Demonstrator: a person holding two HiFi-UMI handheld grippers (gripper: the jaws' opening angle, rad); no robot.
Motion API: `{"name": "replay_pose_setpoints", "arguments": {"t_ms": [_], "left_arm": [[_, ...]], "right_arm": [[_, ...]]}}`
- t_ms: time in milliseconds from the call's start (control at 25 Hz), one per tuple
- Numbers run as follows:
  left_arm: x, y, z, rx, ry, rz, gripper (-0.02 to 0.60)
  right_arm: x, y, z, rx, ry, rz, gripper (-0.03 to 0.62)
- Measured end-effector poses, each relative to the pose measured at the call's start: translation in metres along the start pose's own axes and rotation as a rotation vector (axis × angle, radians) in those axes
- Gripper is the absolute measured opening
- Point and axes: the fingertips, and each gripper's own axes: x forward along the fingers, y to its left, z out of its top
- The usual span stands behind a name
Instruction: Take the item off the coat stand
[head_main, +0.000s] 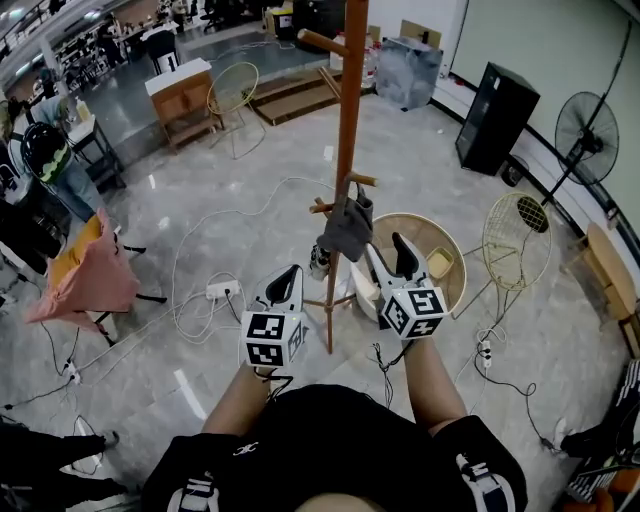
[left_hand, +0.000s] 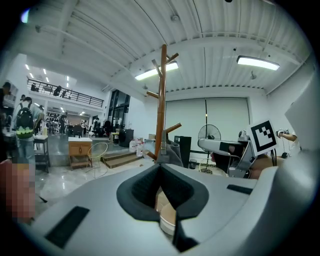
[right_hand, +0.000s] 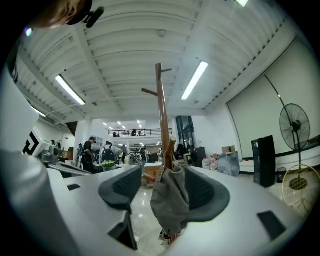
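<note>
1. I see my right hand-held gripper (head_main: 384, 243) part open, its jaws either side of the grey cloth item (head_main: 347, 232), no squeeze.
2. Left hand-held gripper (head_main: 292, 271) closed, empty.
3. Item hangs on coat stand (head_main: 349, 120) lower peg, frame centre.

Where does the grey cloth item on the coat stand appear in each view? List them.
Head view: the grey cloth item hangs at centre from a low peg.
Left gripper view: the item sits mid-frame, just right of the pole.
Right gripper view: the item is lower centre, against the pole.
Shared landmark: the pole.
</note>
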Motion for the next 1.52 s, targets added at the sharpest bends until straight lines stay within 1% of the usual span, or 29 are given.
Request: {"name": "replay_pose_setpoints", "arguments": {"t_ms": [80, 120, 200, 280, 360, 560, 760, 880, 920, 960, 1000, 1040, 1120, 1160, 1200, 1320, 1520], "left_arm": [[0.003, 0.009, 0.001, -0.009, -0.005, 0.012, 0.012], [0.004, 0.012, 0.002, -0.013, -0.010, 0.017, 0.012], [0.003, 0.017, 0.004, -0.016, -0.019, 0.025, 0.012], [0.000, 0.023, 0.005, -0.020, -0.024, 0.035, 0.012], [-0.003, 0.030, 0.004, -0.026, -0.025, 0.050, 0.012], [-0.011, 0.047, 0.004, -0.037, -0.032, 0.091, 0.012], [-0.032, 0.071, -0.003, -0.055, -0.040, 0.148, 0.012], [-0.041, 0.083, -0.006, -0.069, -0.047, 0.176, 0.012], [-0.044, 0.087, -0.007, -0.072, -0.049, 0.182, 0.012], [-0.047, 0.091, -0.007, -0.073, -0.051, 0.188, 0.012], [-0.049, 0.094, -0.008, -0.073, -0.052, 0.193, 0.012], [-0.052, 0.095, -0.008, -0.074, -0.053, 0.196, 0.012], [-0.056, 0.096, -0.008, -0.076, -0.052, 0.200, 0.012], [-0.056, 0.096, -0.008, -0.077, -0.050, 0.201, 0.012], [-0.056, 0.095, -0.009, -0.078, -0.049, 0.200, 0.012], [-0.054, 0.090, -0.011, -0.077, -0.045, 0.191, 0.012], [-0.042, 0.074, -0.010, -0.065, -0.034, 0.149, 0.012]], "right_arm": [[0.019, 0.000, -0.013, 0.010, 0.054, 0.030, 0.380], [0.028, 0.000, -0.020, 0.015, 0.082, 0.039, 0.427], [0.042, -0.001, -0.033, 0.006, 0.129, 0.047, 0.506], [0.052, -0.001, -0.041, -0.018, 0.161, 0.046, 0.549], [0.063, -0.001, -0.046, -0.031, 0.175, 0.046, 0.566], [0.095, -0.007, -0.062, -0.045, 0.219, 0.048, 0.569], [0.127, -0.016, -0.079, -0.134, 0.280, 0.034, 0.571], [0.141, -0.015, -0.088, -0.147, 0.315, 0.052, 0.571], [0.144, -0.014, -0.090, -0.155, 0.328, 0.051, 0.560], [0.145, -0.014, -0.092, -0.168, 0.339, 0.039, 0.533], [0.145, -0.014, -0.092, -0.183, 0.344, 0.020, 0.435], [0.143, -0.015, -0.091, -0.191, 0.342, 0.000, 0.272], [0.136, -0.016, -0.087, -0.173, 0.334, -0.020, 0.154], [0.134, -0.017, -0.085, -0.160, 0.330, -0.024, 0.113], [0.131, -0.018, -0.083, -0.152, 0.324, -0.026, 0.098], [0.123, -0.020, -0.070, -0.143, 0.286, -0.031, 0.083], [0.101, -0.027, -0.029, -0.106, 0.190, -0.047, 0.077]]}}
